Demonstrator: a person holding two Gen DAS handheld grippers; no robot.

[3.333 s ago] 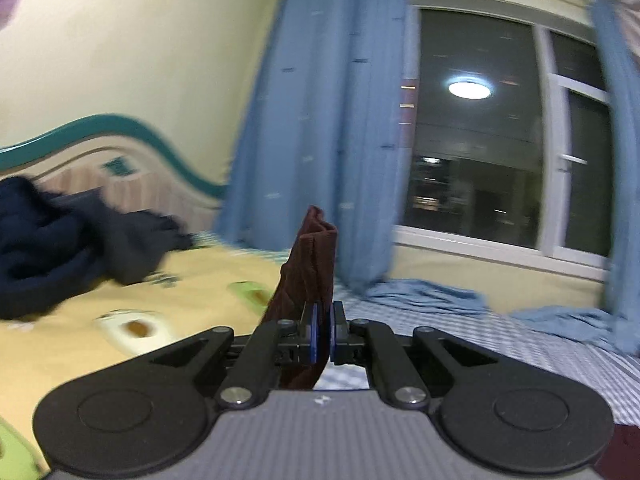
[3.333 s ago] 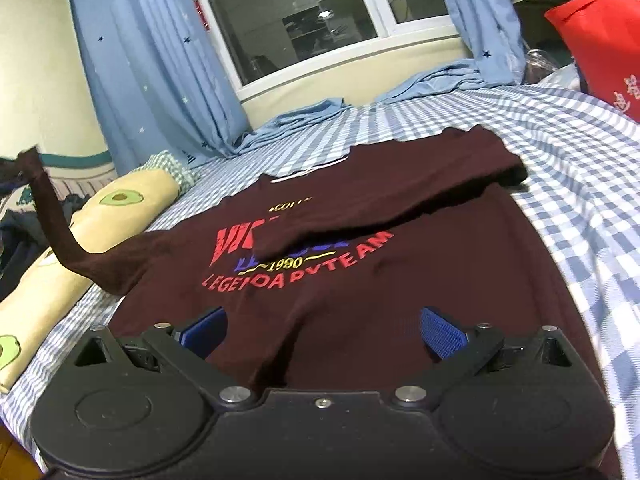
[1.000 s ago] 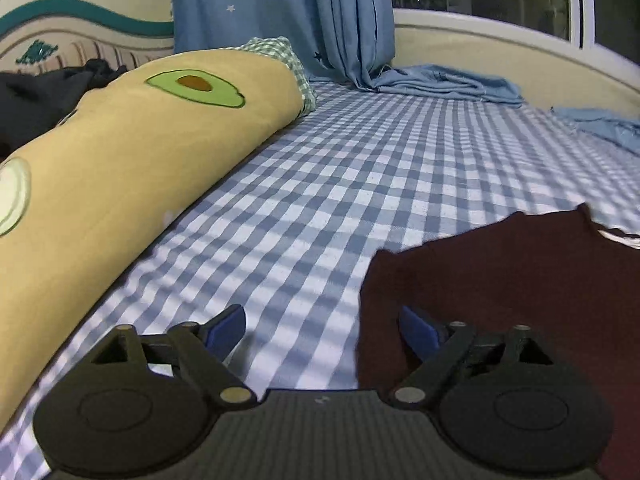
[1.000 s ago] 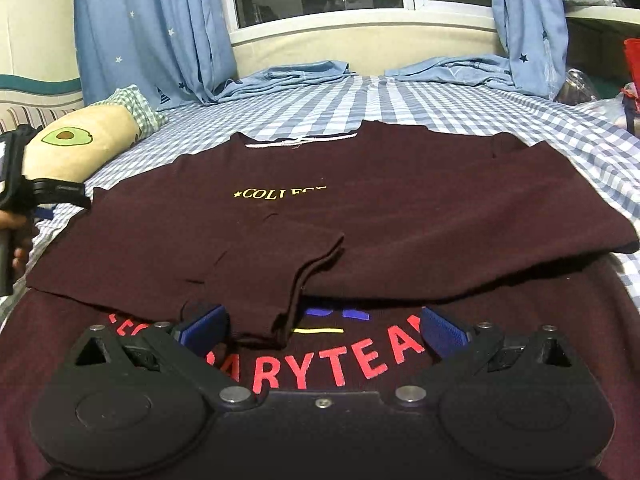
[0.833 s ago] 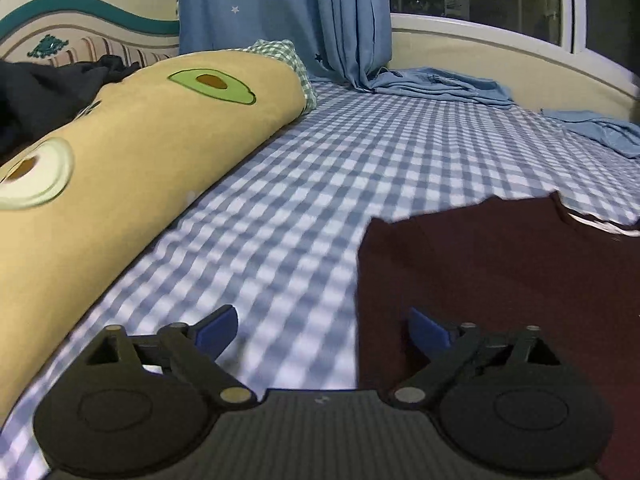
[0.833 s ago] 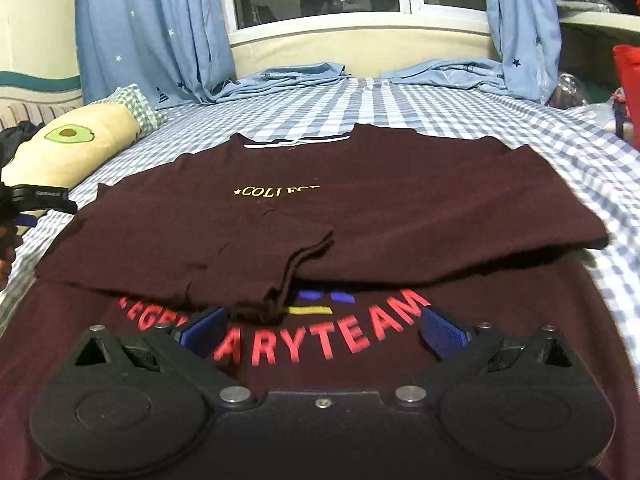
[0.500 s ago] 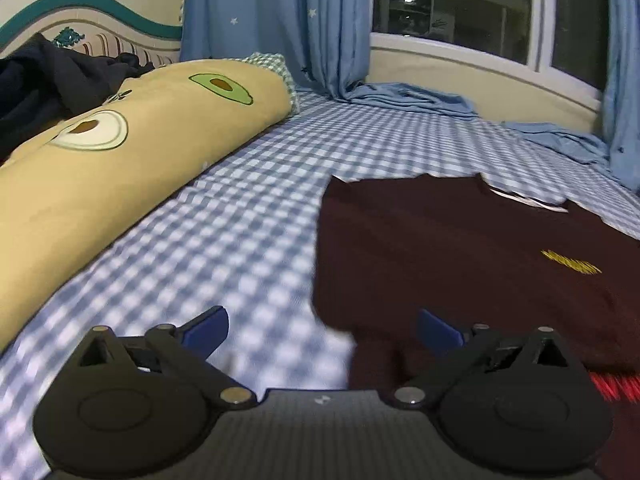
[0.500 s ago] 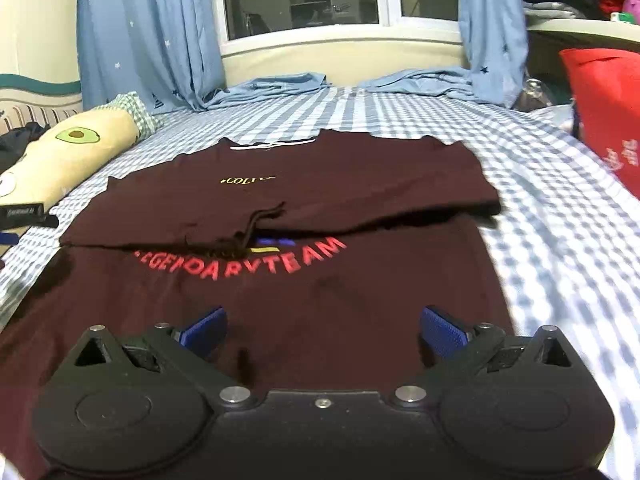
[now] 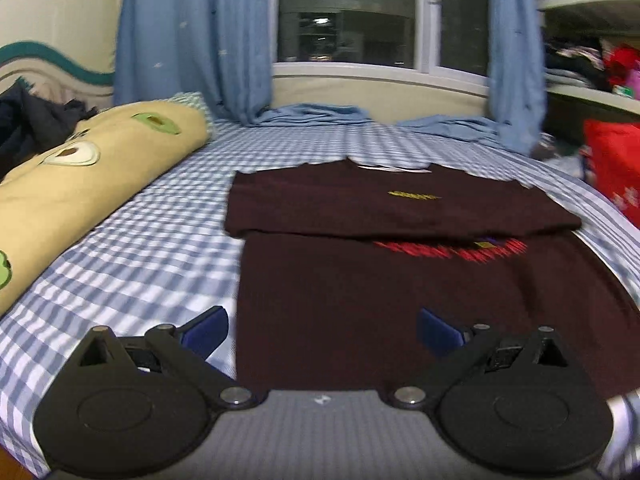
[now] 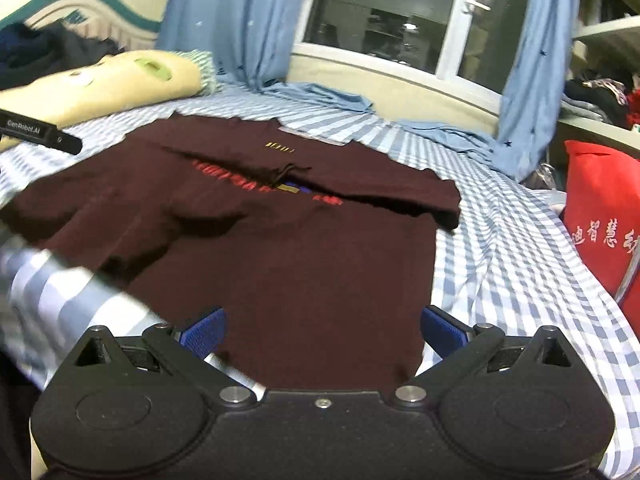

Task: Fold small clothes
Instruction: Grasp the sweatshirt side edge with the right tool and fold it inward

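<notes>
T-shirt [image 9: 400, 280], maroon, lies centre frame in the left wrist view on the checked bed [image 9: 152, 248], sleeves folded in; left gripper [image 9: 320, 330] fingers stand apart, empty, low over its hem. Next, probably, both pinch the hem corners. Right wrist view: right gripper [image 10: 322, 330] likewise spread; red bag [image 10: 604, 216] at right edge.
</notes>
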